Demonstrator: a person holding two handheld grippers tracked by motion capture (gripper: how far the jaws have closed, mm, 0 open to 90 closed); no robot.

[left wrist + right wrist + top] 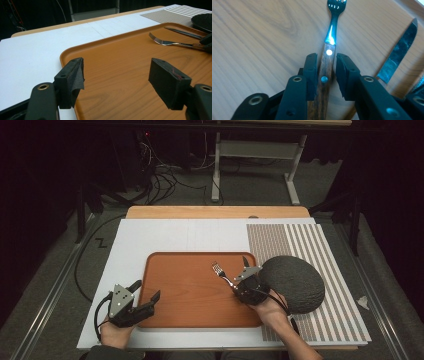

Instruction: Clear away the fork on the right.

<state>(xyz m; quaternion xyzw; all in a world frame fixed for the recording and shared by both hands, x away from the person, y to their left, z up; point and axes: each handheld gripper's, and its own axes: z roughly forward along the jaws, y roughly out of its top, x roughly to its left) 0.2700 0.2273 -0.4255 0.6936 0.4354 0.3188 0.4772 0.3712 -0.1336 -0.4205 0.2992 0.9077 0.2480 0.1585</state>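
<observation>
Right claw straddles wooden handle of fork, jaws narrow; left pad seems to touch, small gap at right, so not clamped. Fork lies on tray, right half, knife beside. Left claw wide open, empty, over tray's left edge. Judgement: fork just set down or about to be lifted; plate on table untouched.

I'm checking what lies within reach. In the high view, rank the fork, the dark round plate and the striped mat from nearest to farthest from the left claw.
From the left claw, at the tray's left edge:
1. Fork, on the tray, right of centre.
2. Dark round plate, just past the tray's right edge.
3. Striped mat, under the plate, reaching farthest right.
</observation>
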